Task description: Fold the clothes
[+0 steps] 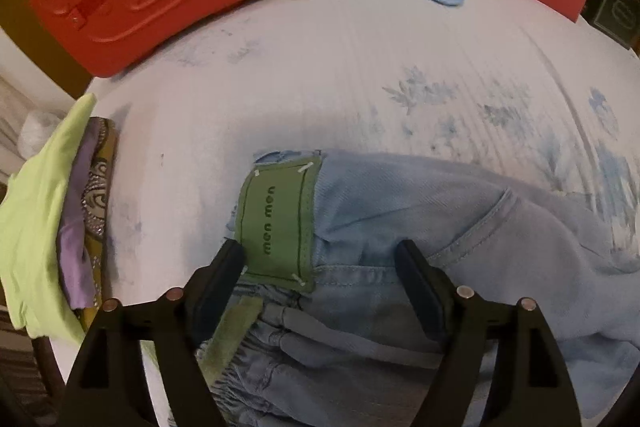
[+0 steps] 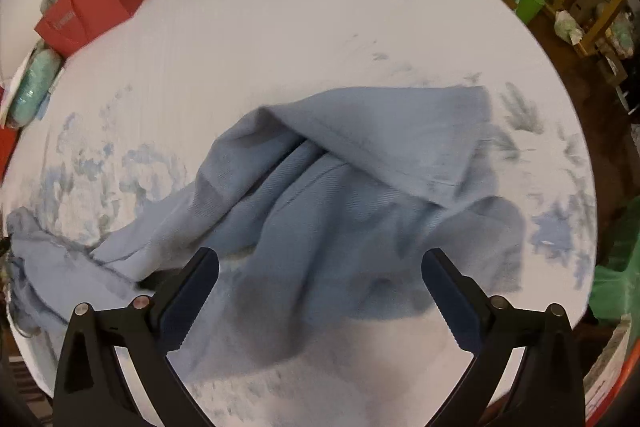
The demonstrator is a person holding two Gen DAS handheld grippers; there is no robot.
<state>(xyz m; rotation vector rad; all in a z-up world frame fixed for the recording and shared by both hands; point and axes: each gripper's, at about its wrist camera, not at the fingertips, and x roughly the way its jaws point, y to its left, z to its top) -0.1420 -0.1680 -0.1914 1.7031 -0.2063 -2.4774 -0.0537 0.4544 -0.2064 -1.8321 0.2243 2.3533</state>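
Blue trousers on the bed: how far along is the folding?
Done: a folded stack sits at the bed's edge. In hand: left tongs straddle the blue trousers at the green waistband label, not clamped; right tongs hang open over the crumpled legs. Left: every fold of the trousers.

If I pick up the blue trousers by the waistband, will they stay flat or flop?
The blue trousers will probably flop: in the right wrist view the legs already lie in soft rumpled folds. The gathered waistband looks stretchy, so it may bunch in the left claw. The cloth looks fairly thick, so likely some weight.
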